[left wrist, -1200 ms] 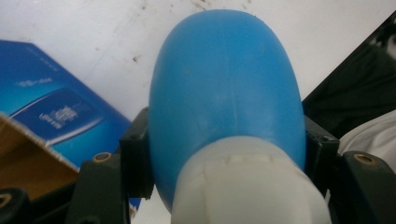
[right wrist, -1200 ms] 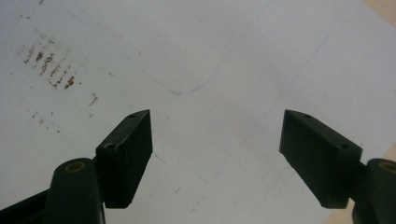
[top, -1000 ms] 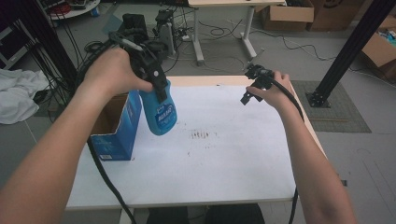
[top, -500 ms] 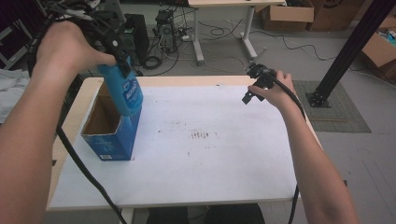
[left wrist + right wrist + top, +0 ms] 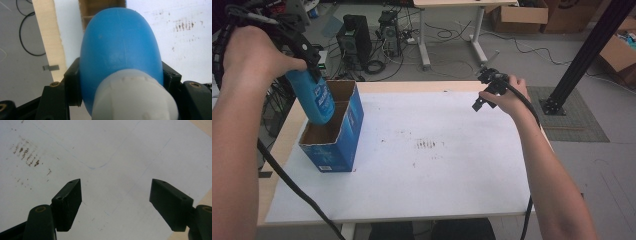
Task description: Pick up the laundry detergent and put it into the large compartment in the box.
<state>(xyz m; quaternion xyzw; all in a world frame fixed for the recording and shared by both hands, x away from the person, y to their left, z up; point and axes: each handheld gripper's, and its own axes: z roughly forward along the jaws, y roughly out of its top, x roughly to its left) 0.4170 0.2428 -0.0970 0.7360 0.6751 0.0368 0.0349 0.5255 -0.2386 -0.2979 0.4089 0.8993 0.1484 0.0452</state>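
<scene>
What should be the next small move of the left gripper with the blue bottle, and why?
Probably lower it straight down. The left gripper holds the blue bottle upright above the open blue box, its bottom already at the opening; the right gripper is open and apart.

Place: a lab or workshop; bare grey floor
Far left: computer towers (image 5: 354,37) amid loose cables (image 5: 452,35)
Far right: cardboard boxes (image 5: 517,12); black metal frame post (image 5: 584,55)
Near: stained white tabletop (image 5: 437,170)
</scene>
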